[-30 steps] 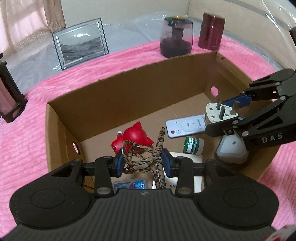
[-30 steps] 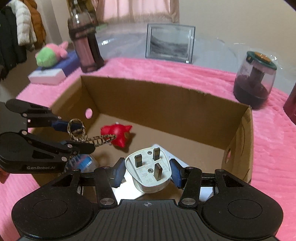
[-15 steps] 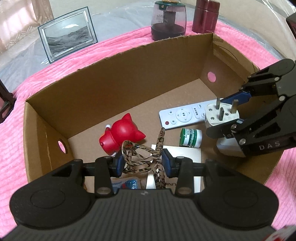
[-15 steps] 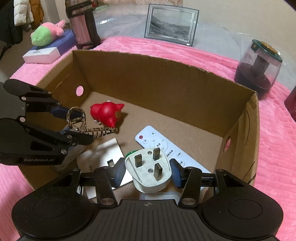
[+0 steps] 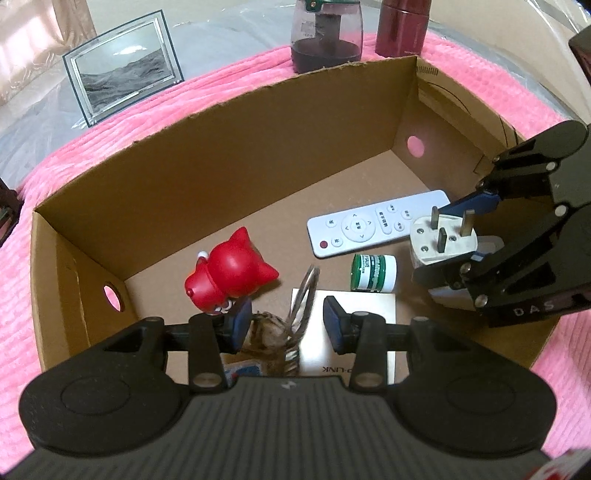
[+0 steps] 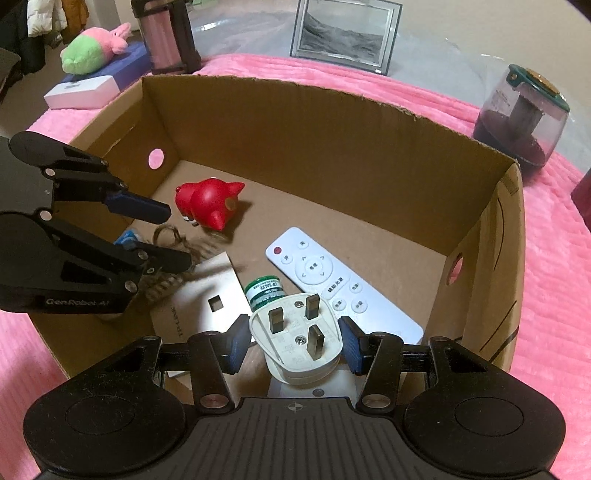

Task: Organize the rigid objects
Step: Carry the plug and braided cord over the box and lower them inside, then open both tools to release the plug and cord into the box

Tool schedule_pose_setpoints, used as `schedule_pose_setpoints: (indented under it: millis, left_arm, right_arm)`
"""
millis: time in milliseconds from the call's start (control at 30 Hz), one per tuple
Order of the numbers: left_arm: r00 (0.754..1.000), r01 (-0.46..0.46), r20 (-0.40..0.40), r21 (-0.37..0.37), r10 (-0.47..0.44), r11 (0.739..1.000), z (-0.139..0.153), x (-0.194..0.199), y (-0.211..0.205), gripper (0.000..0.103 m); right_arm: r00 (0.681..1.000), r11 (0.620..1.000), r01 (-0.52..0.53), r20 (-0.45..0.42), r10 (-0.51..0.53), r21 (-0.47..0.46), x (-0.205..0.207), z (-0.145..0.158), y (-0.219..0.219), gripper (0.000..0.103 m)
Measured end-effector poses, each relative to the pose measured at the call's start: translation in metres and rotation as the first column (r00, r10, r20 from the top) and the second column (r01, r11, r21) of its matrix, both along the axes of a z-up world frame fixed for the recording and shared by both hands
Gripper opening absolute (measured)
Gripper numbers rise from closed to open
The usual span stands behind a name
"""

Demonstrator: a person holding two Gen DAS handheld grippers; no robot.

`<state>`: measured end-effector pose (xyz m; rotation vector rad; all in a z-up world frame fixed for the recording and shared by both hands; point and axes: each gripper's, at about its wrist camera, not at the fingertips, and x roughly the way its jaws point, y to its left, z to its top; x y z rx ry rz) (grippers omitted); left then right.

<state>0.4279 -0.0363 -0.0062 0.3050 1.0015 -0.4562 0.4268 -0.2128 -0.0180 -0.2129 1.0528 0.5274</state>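
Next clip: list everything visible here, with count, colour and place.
box: 1, brown, on blanket
blanket: 1, pink, under box
toy: 1, red, in box
remote: 1, white, in box
tub: 1, green-white, in box, on its side
flat pack: 1, pale, box floor
lanyard: 1, brown with metal ring, between left pads, blurred
plug: 1, white, in right gripper
frame: 1, silver, beyond box
jar: 1, dark, beyond box
flask: 1, maroon, beside jar
plush: 1, green-pink, far left
left gripper: black, over box
right gripper: black, over box
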Motion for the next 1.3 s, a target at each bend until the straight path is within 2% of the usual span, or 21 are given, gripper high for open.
schedule_pose_setpoints:
  millis: [233, 467, 733, 1000, 1300]
  left_arm:
    - [0.999, -0.021, 0.026, -0.050, 0.023, 0.999, 0.010, -0.006, 0.004, 0.037]
    - [0.999, -0.021, 0.038, -0.063, 0.023, 0.998, 0.015, -0.009, 0.006, 0.037]
    - [0.997, -0.029, 0.062, -0.088, 0.034, 0.996, 0.022, -0.018, 0.009, 0.037]
    - [0.991, -0.052, 0.113, -0.148, 0.069, 0.988, 0.047, -0.046, 0.019, 0.037]
    - [0.975, -0.089, 0.177, -0.230, 0.131, 0.969, 0.082, -0.112, 0.032, 0.037]
  right_arm:
    - [1.000, 1.000, 0.002, -0.005, -0.002, -0.005, 0.000, 0.000, -0.003, 0.048]
    - [1.000, 1.000, -0.003, -0.008, 0.003, -0.009, -0.001, -0.001, -0.002, 0.048]
    - [0.999, 0.999, 0.022, 0.030, -0.023, 0.038, -0.004, 0.010, -0.008, 0.048]
    - [0.989, 0.993, 0.054, 0.129, -0.067, 0.103, -0.031, 0.044, -0.017, 0.048]
    - [0.967, 0.977, 0.047, 0.237, -0.097, 0.207, -0.099, 0.096, -0.022, 0.048]
